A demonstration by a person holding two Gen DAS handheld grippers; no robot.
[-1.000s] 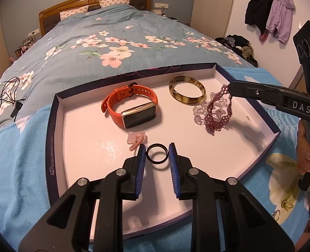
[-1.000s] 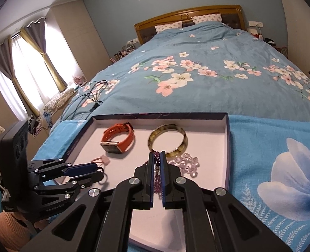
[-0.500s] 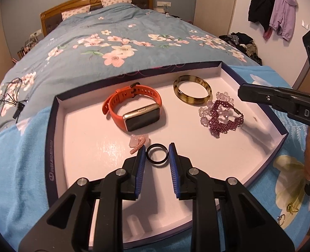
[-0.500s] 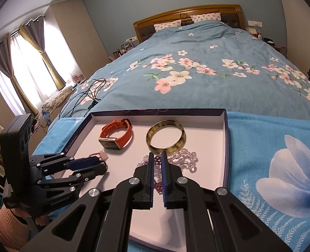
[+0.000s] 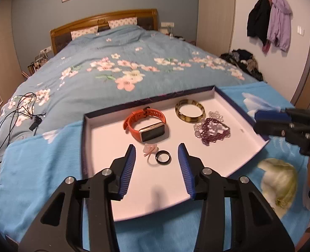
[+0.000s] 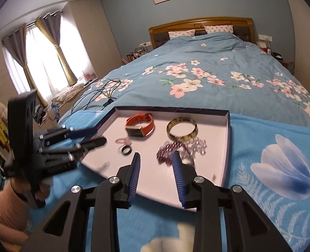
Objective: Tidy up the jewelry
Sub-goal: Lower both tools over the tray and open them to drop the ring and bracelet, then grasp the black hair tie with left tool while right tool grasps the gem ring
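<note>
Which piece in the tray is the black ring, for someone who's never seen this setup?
Find the shallow white tray on the blue blanket at the foot of the bed. Near its front edge, below the orange watch, lies the black ring. It is the smallest plain dark band, touching a pale pink piece.

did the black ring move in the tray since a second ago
Cannot tell; the black ring still lies beside the pink hair tie in the tray, while the left hand-held gripper, jaws opening, has backed away.
</note>
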